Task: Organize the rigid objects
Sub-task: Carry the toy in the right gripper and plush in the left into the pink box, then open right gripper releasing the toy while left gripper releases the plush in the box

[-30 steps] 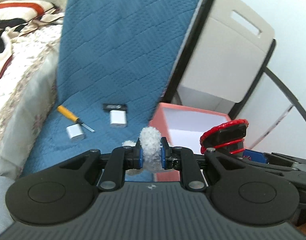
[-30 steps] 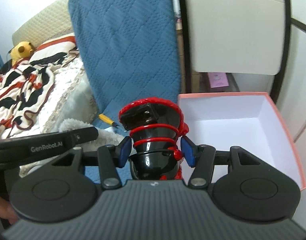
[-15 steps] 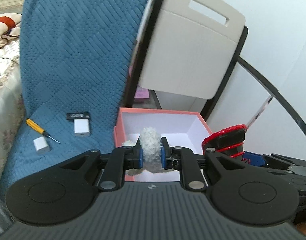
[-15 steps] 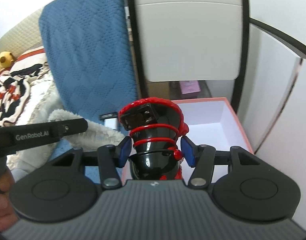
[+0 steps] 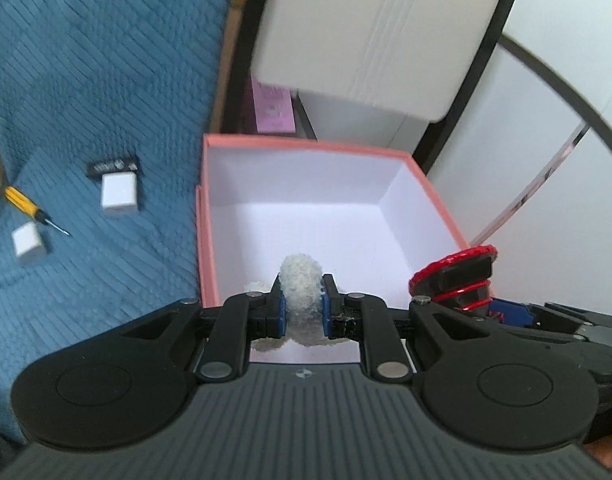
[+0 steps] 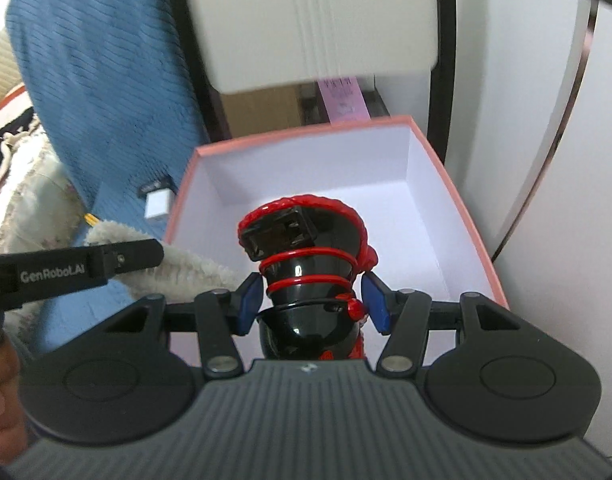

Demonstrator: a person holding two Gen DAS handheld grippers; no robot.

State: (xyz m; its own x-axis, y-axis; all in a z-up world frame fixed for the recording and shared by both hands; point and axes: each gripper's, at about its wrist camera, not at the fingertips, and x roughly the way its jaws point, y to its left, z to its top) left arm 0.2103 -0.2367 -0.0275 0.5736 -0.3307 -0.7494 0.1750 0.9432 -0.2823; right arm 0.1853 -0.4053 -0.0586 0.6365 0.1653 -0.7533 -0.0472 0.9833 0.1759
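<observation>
Left gripper (image 5: 301, 306) clamped narrow on one white fuzzy plush item (image 5: 301, 285), held over the near edge of the one pink box (image 5: 306, 148), white inside, nothing lying on its floor. From the right wrist view the plush (image 6: 177, 262) trails out sideways past the box's left wall.

Right gripper (image 6: 312, 296) holds one glossy black figurine with red coils (image 6: 306, 264) between its blue pads (image 6: 249, 294); jaws sit fairly wide around its body, held above the box (image 6: 458, 208) interior. The same figurine (image 5: 454, 276) shows at the right of the left wrist view, beside the box's right wall.

On the blue quilted cover (image 5: 85, 60), left of the box, four loose items:
- two white charger blocks, one (image 5: 119, 190) near the box, one (image 5: 27, 240) further left
- one small black rectangular item (image 5: 113, 165) touching the far end of the nearer block
- one yellow-handled screwdriver (image 5: 25, 206) just beside the further block

One beige folding chair back (image 5: 378, 28) behind the box, one pink paper (image 5: 273, 106) below it. Patterned bedding (image 6: 13, 168) at far left in the right wrist view. Frames somewhat blurred.
</observation>
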